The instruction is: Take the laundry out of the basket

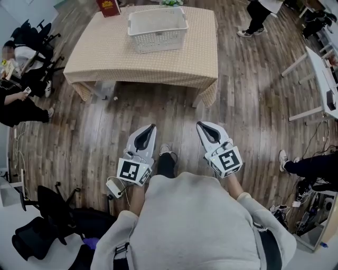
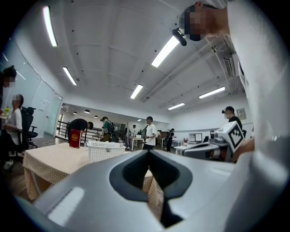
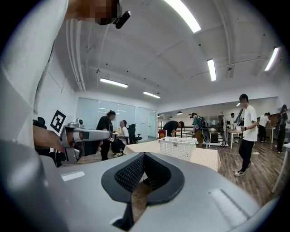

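Observation:
A white slatted laundry basket [image 1: 157,29] stands at the far side of a table with a beige checked cloth [image 1: 174,66]; its inside looks pale and I cannot make out any clothes. Both gripper views show the basket [image 2: 105,150] [image 3: 177,147] some way ahead. My left gripper [image 1: 152,127] and right gripper [image 1: 199,125] hang side by side over the wooden floor, close to my body and well short of the table. Each has its jaws closed tip to tip with nothing between them [image 2: 148,152] [image 3: 144,155].
A red box [image 1: 108,7] stands at the table's far left corner. People sit at the left [image 1: 18,97], one stands at the back right [image 1: 256,18], and a leg [image 1: 311,164] reaches in from the right. A black office chair [image 1: 50,216] is behind my left side, and white desks [image 1: 322,79] line the right.

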`<state>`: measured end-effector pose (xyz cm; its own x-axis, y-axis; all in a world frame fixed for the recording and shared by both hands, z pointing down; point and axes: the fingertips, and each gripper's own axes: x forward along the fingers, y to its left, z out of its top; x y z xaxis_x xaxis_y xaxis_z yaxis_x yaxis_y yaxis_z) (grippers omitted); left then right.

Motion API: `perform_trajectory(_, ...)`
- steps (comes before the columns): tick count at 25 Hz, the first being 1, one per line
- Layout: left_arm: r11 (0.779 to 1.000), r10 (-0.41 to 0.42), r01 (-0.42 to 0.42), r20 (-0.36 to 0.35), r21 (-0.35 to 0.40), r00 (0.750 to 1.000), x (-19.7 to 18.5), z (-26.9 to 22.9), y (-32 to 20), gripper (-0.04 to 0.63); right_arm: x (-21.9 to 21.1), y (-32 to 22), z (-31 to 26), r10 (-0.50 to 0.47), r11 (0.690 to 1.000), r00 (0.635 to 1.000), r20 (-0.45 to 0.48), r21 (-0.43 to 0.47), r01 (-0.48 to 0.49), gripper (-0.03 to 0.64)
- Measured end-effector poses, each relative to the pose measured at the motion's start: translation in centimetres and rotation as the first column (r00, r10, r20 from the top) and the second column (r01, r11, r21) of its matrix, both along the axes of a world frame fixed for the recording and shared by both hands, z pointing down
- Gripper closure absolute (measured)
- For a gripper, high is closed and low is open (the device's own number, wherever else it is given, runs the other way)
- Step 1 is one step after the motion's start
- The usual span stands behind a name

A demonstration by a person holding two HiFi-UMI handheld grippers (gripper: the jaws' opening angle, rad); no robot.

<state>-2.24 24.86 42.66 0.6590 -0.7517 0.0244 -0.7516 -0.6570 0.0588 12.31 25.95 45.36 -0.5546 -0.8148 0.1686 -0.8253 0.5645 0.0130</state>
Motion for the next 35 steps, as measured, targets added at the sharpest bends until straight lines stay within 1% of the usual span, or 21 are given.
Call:
perform_trajectory(5,1.0,0.014,-0.014,0.004,0.008,1.0,-2.4,-0.7,-6.5,0.584,-3.5,-6.6,-2.1,-0.023,1.0,0.997,0.067,0.023,0.022,0.62)
perform_trajectory(8,0.999,0.037,-0.037,0.002,0.016,0.999,-3.4,-1.2,-10.2,0.584,-5.3,-9.9,-2.8,-0.032,0.999,0.996,0.085,0.031,0.029,0.62)
perform_trajectory(11,0.997,0.064,-0.064,0.001,0.03,0.998,-4.4,-1.6,-13.4,0.584,-6.7,-12.8,-3.1,-0.018,0.999,0.996,0.088,0.033,0.015,0.62)
perform_trajectory(14,0.995,0.099,-0.099,-0.002,0.03,0.995,-4.9,-1.7,-15.2,0.584,-7.5,-14.4,-2.8,-0.005,1.0,0.996,0.088,0.021,0.003,0.62)
perform_trajectory(17,0.993,0.119,-0.119,0.015,0.018,0.993,-5.1,-1.0,-16.1,0.584,-7.9,-15.2,-1.9,-0.001,1.0,0.996,0.091,-0.005,0.001,0.62)
perform_trajectory(21,0.992,0.124,-0.124,0.008,-0.007,0.992,-5.5,-0.1,-16.7,0.584,-8.4,-15.6,-0.7,0.003,0.999,0.995,0.101,-0.035,0.001,0.62)
perform_trajectory(27,0.993,0.117,-0.118,-0.008,-0.021,0.993,-5.8,0.6,-19.0,0.584,-9.2,-18.3,-0.1,-0.013,0.999,0.994,0.109,-0.043,0.018,0.62)
perform_trajectory(30,0.994,0.109,-0.109,-0.005,-0.022,0.994,-5.7,0.9,-21.1,0.584,-9.1,-20.6,-0.1,-0.018,0.999,0.995,0.103,-0.038,0.022,0.62)
perform_trajectory(35,0.996,0.093,-0.093,-0.006,-0.009,0.996,-5.3,0.9,-26.9,0.584,-8.6,-26.6,0.4,-0.029,0.999,0.994,0.105,-0.028,0.032,0.62)
